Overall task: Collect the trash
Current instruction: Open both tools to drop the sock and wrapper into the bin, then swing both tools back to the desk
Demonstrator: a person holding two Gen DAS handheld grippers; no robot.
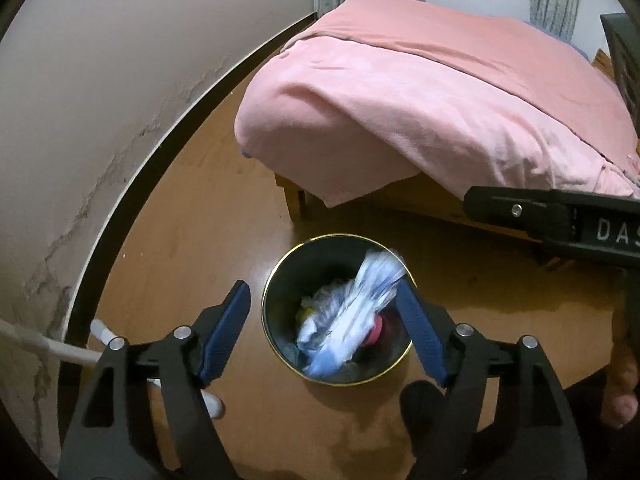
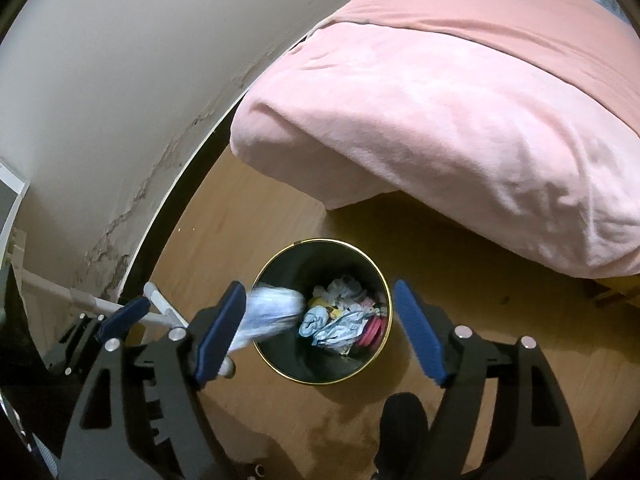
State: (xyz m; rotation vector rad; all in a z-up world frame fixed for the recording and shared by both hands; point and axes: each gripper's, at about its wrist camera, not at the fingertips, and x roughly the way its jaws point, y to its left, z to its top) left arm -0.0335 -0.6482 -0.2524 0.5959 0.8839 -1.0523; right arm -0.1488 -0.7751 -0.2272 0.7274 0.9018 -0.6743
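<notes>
A black round trash bin with a gold rim (image 1: 276, 280) (image 2: 264, 268) stands on the wooden floor, holding crumpled paper and wrappers (image 2: 340, 320). A blurred white-and-blue plastic wrapper (image 1: 360, 308) is in the air above the bin's opening; in the right wrist view it (image 2: 272, 312) is at the bin's left rim. My left gripper (image 1: 326, 328) is open above the bin, with the wrapper between its blue pads. My right gripper (image 2: 320, 328) is open and empty above the bin. The left gripper's tip (image 2: 120, 316) shows at the left of the right wrist view.
A bed with a pink blanket (image 1: 420, 92) (image 2: 440, 100) overhangs just behind the bin. A cracked white wall with dark skirting (image 1: 100, 120) curves on the left. White pipes (image 1: 72, 352) lie at the wall's foot. A dark shoe (image 2: 400, 416) is near the bin.
</notes>
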